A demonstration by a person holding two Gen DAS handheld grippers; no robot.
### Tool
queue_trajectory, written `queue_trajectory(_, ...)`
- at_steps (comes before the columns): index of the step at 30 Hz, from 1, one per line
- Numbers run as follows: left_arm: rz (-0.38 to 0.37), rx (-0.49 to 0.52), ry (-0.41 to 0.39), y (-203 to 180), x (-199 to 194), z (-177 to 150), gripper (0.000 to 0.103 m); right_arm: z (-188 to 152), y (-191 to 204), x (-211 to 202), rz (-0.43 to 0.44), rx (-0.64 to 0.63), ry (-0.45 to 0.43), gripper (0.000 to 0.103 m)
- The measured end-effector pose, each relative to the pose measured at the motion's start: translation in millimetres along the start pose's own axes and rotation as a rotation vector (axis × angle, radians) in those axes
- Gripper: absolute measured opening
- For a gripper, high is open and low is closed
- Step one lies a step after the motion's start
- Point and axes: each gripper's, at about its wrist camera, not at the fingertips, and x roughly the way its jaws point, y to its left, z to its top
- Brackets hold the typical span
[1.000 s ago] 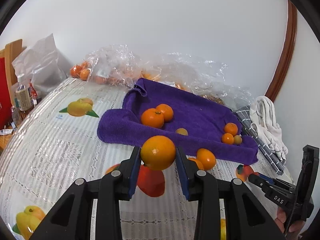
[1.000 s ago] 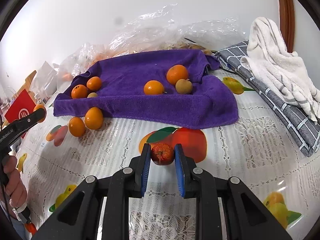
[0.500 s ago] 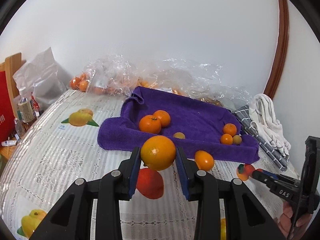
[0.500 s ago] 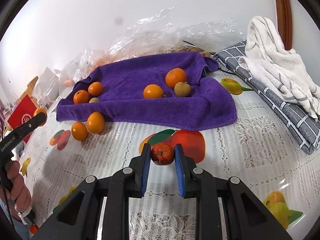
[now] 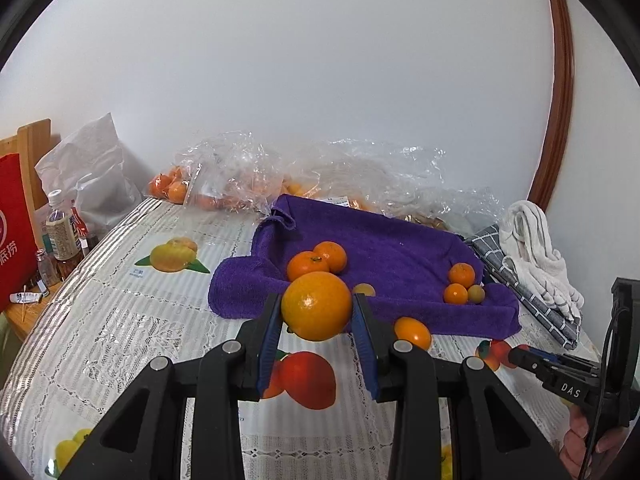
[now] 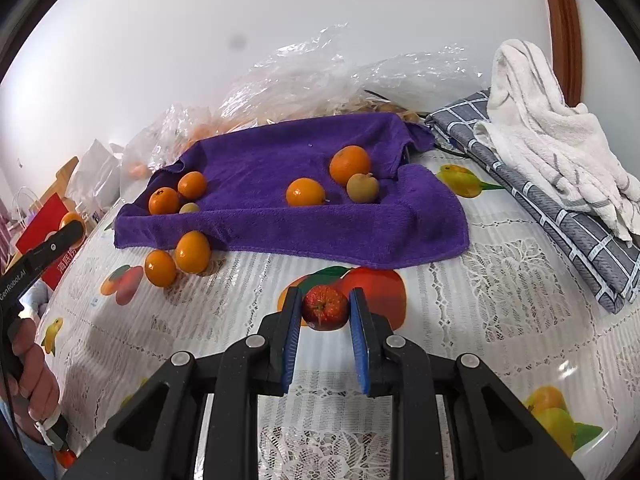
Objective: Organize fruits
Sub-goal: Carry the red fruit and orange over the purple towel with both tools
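Note:
My left gripper point(image 5: 316, 322) is shut on a large orange point(image 5: 316, 306) and holds it above the table, in front of the purple towel point(image 5: 384, 248). My right gripper point(image 6: 325, 314) is shut on a small red fruit point(image 6: 325, 307) and holds it above the tablecloth, near the towel's point(image 6: 280, 216) front edge. Several oranges and two small yellowish fruits lie on the towel. Two oranges point(image 6: 176, 258) lie on the tablecloth by the towel's front left corner. The right gripper also shows in the left wrist view point(image 5: 520, 354).
Clear plastic bags point(image 5: 248, 176) with more oranges lie behind the towel by the wall. A grey checked cloth point(image 6: 560, 216) with a white towel point(image 6: 548, 120) lies at the right. Bottles point(image 5: 60, 232) and a red bag point(image 5: 14, 220) stand off the table's left edge.
Both grippers have lifted and pulled back a little, each keeping its fruit. The fruits on the towel have not moved.

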Motion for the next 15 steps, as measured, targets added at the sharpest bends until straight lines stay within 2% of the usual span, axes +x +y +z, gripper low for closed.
queue_trajectory(6, 0.020, -0.013, -0.028, 4.5, -5.2, 1.7, 0.033, 0.6, -0.3, 0.7, 0.009, 0.001, -0.005, 0.024)
queue_trajectory(15, 0.021, -0.015, -0.017, 6.5, -2.2, 0.4, 0.033, -0.9, 1.7, -4.5, 0.016, -0.011, -0.021, 0.024)
